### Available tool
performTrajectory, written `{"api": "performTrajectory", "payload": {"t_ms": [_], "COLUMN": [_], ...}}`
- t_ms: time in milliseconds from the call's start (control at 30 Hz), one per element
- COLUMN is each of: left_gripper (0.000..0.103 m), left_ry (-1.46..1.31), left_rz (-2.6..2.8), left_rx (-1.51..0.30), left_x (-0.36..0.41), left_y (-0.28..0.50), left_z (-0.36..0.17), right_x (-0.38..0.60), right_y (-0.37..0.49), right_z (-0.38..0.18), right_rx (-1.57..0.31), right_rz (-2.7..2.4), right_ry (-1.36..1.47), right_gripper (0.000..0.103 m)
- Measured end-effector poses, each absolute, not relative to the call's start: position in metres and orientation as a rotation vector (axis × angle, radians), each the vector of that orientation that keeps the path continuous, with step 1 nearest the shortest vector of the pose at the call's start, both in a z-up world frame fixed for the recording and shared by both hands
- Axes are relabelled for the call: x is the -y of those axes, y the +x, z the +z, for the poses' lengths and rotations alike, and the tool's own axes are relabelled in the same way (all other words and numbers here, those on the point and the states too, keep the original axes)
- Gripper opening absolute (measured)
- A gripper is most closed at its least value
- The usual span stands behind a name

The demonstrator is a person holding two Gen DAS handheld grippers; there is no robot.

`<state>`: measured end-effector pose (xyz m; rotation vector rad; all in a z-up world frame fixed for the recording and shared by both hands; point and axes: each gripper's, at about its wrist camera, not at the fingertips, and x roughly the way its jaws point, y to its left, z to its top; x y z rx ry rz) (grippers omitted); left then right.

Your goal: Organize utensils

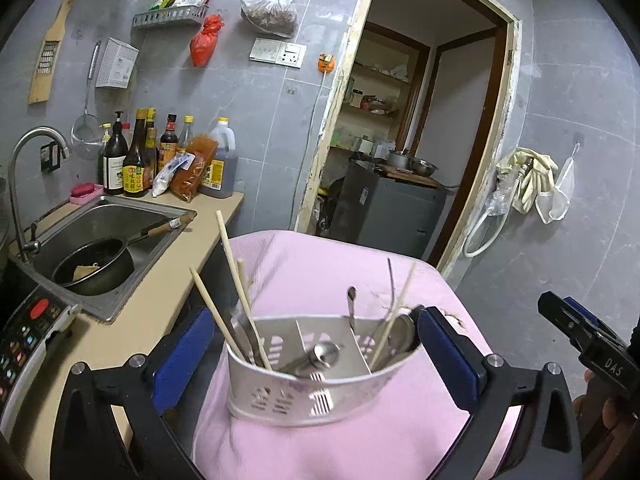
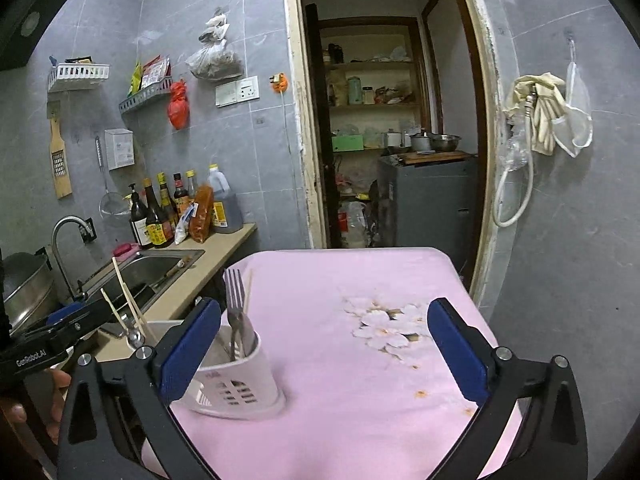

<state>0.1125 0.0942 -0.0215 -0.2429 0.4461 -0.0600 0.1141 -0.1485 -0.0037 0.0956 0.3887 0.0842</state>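
Observation:
A white perforated utensil holder (image 1: 304,380) with three compartments stands on the pink tablecloth (image 1: 340,272). Wooden chopsticks (image 1: 228,280) lean in its left compartment, a metal spoon (image 1: 320,354) lies in the middle one, and a chopstick and a spoon (image 1: 400,330) are in the right one. My left gripper (image 1: 316,356) is open with a blue pad on each side of the holder, not pressing it. In the right wrist view the holder (image 2: 236,384) shows a fork (image 2: 236,304). My right gripper (image 2: 324,348) is open and empty over the cloth, right of the holder.
A steel sink (image 1: 108,232) with a black pan (image 1: 96,264) sits left of the table, with sauce bottles (image 1: 136,156) behind it. An induction cooker (image 1: 28,332) is at the near left. An open doorway (image 2: 396,128) with shelves lies beyond the table.

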Motion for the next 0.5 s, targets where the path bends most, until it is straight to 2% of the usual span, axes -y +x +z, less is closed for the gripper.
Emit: {"api": "performTrajectory", "payload": {"t_ms": [500], "left_gripper": [0.103], "left_ry": [-0.196], "left_rz": [-0.01], "left_rx": [-0.485], "left_x": [-0.057], "left_y": [0.04], "left_z": [-0.035], "right_x": [0.177], "right_y": [0.038], "right_z": [-0.031], "right_rx": [-0.48], "right_rz": [0.117], "right_ry": [0.063], "right_gripper": [0.102]}}
